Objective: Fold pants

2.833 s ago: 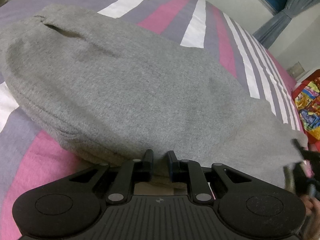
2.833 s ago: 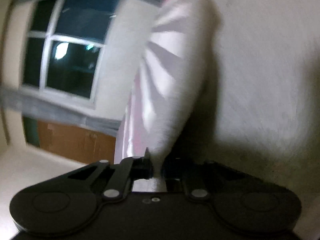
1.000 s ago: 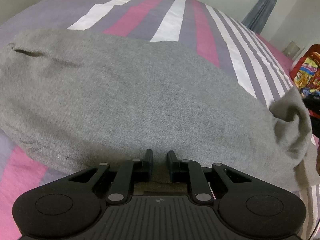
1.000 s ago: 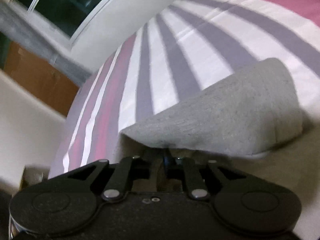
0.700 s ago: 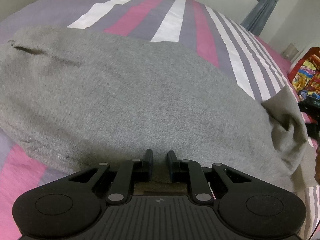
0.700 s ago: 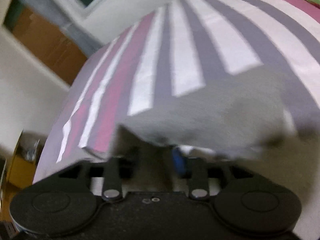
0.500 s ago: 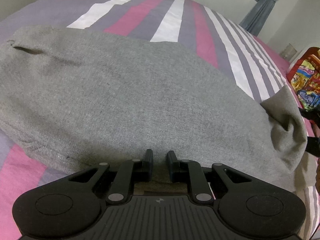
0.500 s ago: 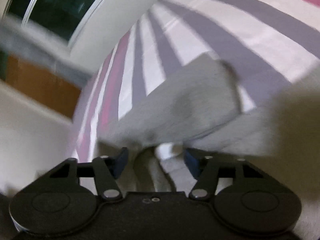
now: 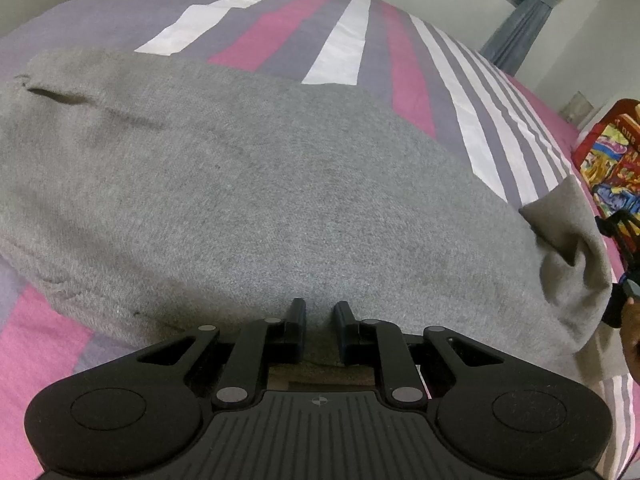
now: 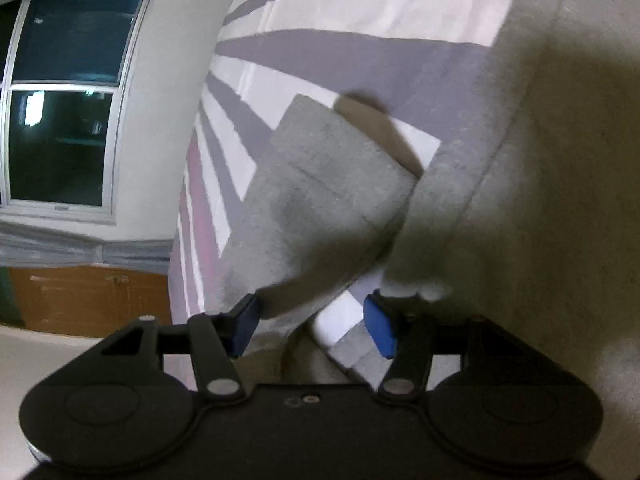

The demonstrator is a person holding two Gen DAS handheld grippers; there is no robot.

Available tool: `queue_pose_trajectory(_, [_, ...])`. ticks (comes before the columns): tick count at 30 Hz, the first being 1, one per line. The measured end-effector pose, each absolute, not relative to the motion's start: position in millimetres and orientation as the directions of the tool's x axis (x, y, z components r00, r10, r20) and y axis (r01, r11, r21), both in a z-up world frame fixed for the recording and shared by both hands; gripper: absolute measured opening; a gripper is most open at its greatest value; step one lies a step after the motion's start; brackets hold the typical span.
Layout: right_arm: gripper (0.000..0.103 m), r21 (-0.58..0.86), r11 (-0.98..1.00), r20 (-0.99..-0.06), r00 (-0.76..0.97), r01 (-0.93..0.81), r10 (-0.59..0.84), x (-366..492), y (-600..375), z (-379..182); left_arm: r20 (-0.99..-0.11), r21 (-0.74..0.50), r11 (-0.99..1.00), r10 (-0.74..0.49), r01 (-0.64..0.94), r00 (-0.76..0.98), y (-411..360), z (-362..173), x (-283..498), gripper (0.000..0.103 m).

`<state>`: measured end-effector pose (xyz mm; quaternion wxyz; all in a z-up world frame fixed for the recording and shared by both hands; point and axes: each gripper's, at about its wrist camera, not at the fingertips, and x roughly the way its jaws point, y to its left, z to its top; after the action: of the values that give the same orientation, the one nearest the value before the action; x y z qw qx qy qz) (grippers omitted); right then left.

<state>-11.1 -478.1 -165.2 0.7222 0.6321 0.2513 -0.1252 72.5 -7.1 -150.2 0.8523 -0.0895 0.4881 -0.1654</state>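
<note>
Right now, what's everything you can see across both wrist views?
pants: one, grey, spread on the bed, far cuff end bunched up
bedsheet: one, pink, purple and white stripes, under the pants
printed bag: one, red and multicoloured, right edge by the bed
curtain: one, grey-blue, far corner
window: one, dark panes, on the wall
cabinet: one, brown wood, below the window
left gripper: black, shut on the pants' near edge
right gripper: black, blue pads, open beside the cuff

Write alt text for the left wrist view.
Grey pants lie folded across a striped bedspread, with the left gripper shut on their near edge. At the right, a turned-up flap stands beside the person's other hand.
</note>
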Motion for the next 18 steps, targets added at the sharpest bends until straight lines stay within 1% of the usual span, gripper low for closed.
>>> queue_pose_trajectory(3, [0.054,0.846,0.168,-0.523,0.848,0.506,0.081,-1.8,-479.5,-169.0,-0.800,-0.323,0.926,-0.376,0.193,0.467,-5.3,-150.7,73.1,0.016])
queue_pose_trajectory(5, [0.044,0.838,0.193,-0.526,0.850,0.510,0.037,5.9,-478.5,-168.9,-0.800,-0.324,0.926,-0.378,0.193,0.467,-4.7,-150.9,72.8,0.016])
queue_pose_trajectory(6, [0.025,0.824,0.222,-0.538,0.843,0.522,0.016,10.4,-477.6,-168.3,-0.800,-0.325,0.926,-0.377,0.192,0.466,-4.9,-150.9,73.0,0.016])
queue_pose_trajectory(7, [0.003,0.808,0.242,-0.553,0.833,0.537,0.001,12.4,-476.8,-168.1,-0.801,-0.325,0.926,-0.377,0.190,0.465,-4.8,-150.9,73.1,0.016])
queue_pose_trajectory(9, [0.003,0.799,0.265,-0.550,0.834,0.540,-0.041,6.4,-475.4,-166.5,-0.802,-0.327,0.926,-0.377,0.189,0.464,-4.6,-150.8,73.3,0.016])
queue_pose_trajectory(11, [0.002,0.769,0.343,-0.546,0.833,0.540,-0.088,-5.0,-474.2,-152.2,-0.802,-0.325,0.926,-0.377,0.190,0.463,-5.1,-150.8,73.5,0.016])
queue_pose_trajectory(13, [0.002,0.741,0.421,-0.523,0.843,0.523,-0.127,-17.7,-477.5,-135.2,-0.803,-0.319,0.927,-0.375,0.198,0.464,-5.6,-150.7,73.5,0.016])
queue_pose_trajectory(15, [0.000,0.741,0.444,-0.485,0.859,0.504,-0.166,-37.9,-489.0,-117.9,-0.803,-0.314,0.927,-0.375,0.205,0.464,-6.0,-150.2,73.7,0.016])
queue_pose_trajectory(18, [0.000,0.700,0.513,-0.442,0.866,0.497,-0.235,-76.8,-504.2,-88.5,-0.803,-0.315,0.927,-0.375,0.203,0.464,-6.2,-150.1,74.4,0.016])
